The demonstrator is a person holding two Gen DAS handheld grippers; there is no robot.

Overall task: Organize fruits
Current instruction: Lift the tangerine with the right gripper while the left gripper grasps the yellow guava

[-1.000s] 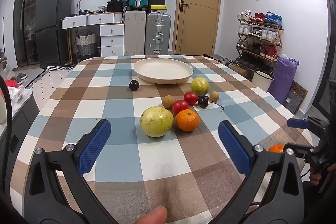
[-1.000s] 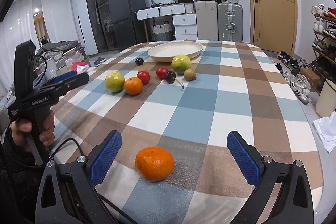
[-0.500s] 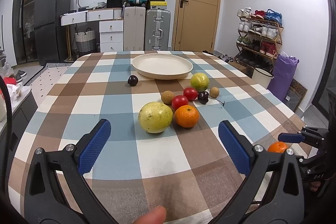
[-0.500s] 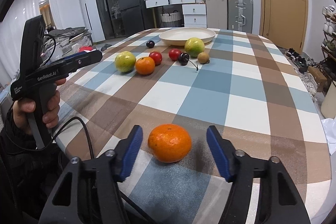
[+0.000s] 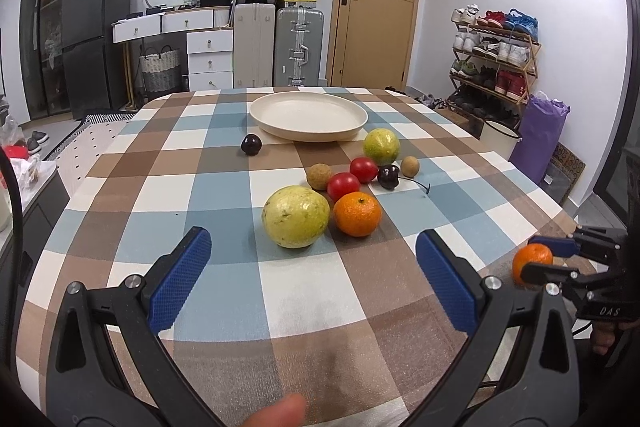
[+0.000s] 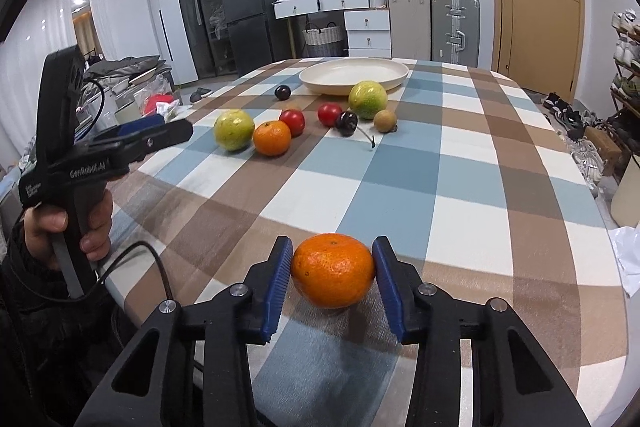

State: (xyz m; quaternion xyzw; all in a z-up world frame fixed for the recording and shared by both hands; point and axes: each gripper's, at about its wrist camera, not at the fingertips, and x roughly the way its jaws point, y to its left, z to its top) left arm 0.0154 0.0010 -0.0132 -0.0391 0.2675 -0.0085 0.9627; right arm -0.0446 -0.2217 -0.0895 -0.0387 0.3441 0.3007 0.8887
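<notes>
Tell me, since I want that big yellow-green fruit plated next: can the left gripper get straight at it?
Probably yes. The left gripper is open, pointing at the yellow-green fruit across bare tablecloth; only the orange crowds one side.

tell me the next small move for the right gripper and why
Probably finish the squeeze, then lift. The right gripper is closing with its blue pads at both sides of the near orange, which sits on the tablecloth; the plate is empty.

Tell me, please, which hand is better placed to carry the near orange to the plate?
Right: the right gripper is closing around the near orange, pads at both sides. The left gripper is open and holds nothing.
</notes>
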